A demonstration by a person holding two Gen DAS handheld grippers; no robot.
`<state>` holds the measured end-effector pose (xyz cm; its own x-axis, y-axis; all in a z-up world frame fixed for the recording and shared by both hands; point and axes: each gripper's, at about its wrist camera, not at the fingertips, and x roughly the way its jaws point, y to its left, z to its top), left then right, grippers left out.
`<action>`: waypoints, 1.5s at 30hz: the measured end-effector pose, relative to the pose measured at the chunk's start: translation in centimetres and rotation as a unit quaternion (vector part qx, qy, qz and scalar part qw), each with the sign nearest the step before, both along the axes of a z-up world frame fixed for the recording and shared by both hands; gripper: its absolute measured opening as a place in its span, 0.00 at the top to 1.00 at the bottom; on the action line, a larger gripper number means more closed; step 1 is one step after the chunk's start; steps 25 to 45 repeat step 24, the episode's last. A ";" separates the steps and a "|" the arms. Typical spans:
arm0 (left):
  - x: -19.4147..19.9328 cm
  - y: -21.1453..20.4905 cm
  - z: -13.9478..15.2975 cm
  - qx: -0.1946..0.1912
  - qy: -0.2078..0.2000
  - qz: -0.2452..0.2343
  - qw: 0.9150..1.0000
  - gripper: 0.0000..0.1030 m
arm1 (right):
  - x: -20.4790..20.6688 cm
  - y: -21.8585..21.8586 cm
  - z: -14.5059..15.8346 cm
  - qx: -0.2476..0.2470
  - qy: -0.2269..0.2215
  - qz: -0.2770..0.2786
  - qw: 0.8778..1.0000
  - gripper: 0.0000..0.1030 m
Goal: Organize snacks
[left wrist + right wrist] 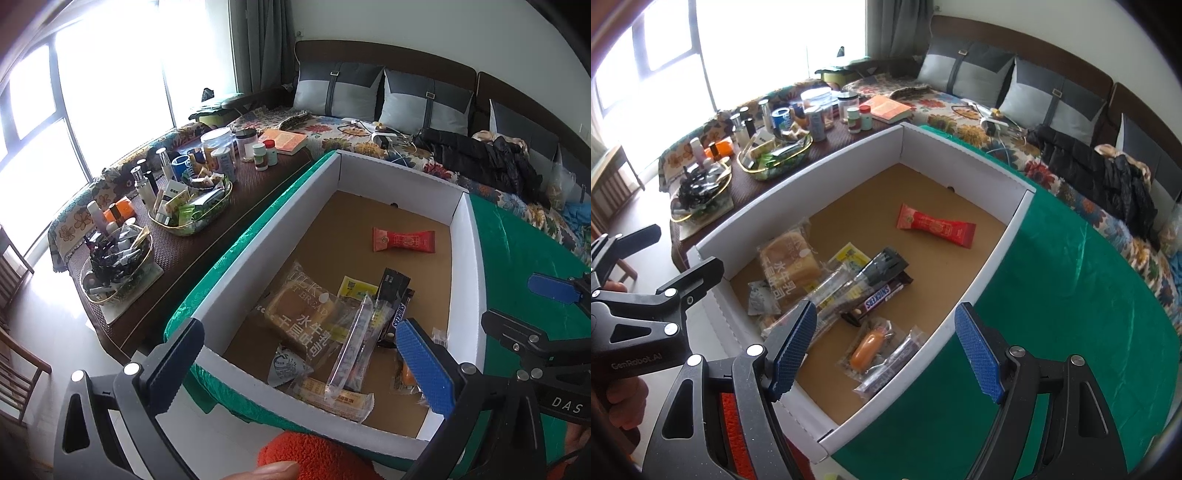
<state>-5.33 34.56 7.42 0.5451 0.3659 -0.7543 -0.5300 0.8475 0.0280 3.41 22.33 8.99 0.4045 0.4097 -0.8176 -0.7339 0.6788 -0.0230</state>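
Several snacks lie in the white box (960,288), both grippers spread wide and empty above it.
Left gripper (295,354) and right gripper (886,350) hover over the near pile; a red packet (936,225) sits apart, suggesting sorting.

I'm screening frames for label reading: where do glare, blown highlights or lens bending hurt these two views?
Left wrist view: the window is blown out white, and the cardboard box walls bow. Right wrist view: the window is again overexposed; the Snickers bar print stays legible, while the clear wrappers reflect light.
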 end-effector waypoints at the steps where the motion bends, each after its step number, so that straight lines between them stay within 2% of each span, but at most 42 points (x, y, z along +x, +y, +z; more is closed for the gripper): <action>1: 0.0 0.0 0.0 -0.002 0.000 -0.001 1.000 0.00 | 0.1 0.0 0.0 -0.003 -0.002 -0.001 1.000 0.22; 15: 0.1 0.5 0.1 -0.005 -0.009 0.000 1.000 0.00 | 0.0 0.4 -0.3 -0.010 -0.005 -0.004 1.000 0.22; 23: 0.0 0.9 -0.2 -0.022 -0.019 -0.002 1.000 0.00 | 0.0 0.6 -0.7 -0.013 -0.003 -0.003 1.000 0.22; 45: 0.0 0.9 -0.1 -0.023 -0.019 -0.002 1.000 0.00 | 0.0 0.6 -0.8 -0.013 -0.002 -0.003 1.000 0.22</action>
